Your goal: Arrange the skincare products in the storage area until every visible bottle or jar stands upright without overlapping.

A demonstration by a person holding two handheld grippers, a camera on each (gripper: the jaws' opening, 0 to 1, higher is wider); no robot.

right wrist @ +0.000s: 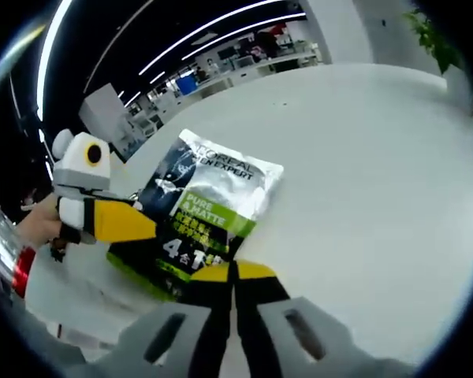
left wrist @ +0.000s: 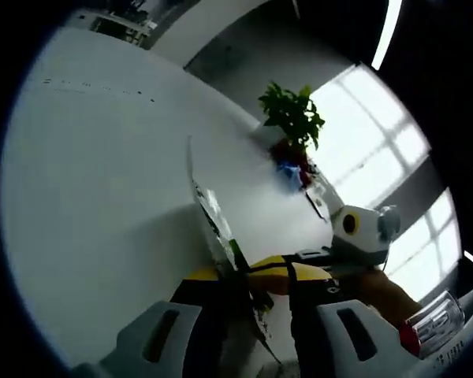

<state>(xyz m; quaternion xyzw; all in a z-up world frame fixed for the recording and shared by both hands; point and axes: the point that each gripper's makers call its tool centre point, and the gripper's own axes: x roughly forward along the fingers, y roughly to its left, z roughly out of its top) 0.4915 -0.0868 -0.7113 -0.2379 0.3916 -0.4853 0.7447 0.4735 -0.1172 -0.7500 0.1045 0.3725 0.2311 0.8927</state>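
A flat L'Oreal sachet (right wrist: 209,209), black, white and green, hangs above the white table (right wrist: 378,157). My right gripper (right wrist: 232,272) is shut on its lower edge, yellow tips pressed together. In the left gripper view the sachet (left wrist: 213,216) shows edge-on as a thin sheet. It stands between the spread fingers of my left gripper (left wrist: 248,279), which looks open around it. The right gripper (left wrist: 299,277) reaches in from the right and meets the sachet. In the right gripper view the left gripper (right wrist: 146,222) comes in at the pack's left edge.
A clear bottle with a red cap (left wrist: 430,323) sits at the near right, also seen at the left edge as the bottle (right wrist: 8,264). A potted plant (left wrist: 296,118) and a blue item (left wrist: 288,175) stand at the table's far end. A hand (left wrist: 386,293) holds the right gripper.
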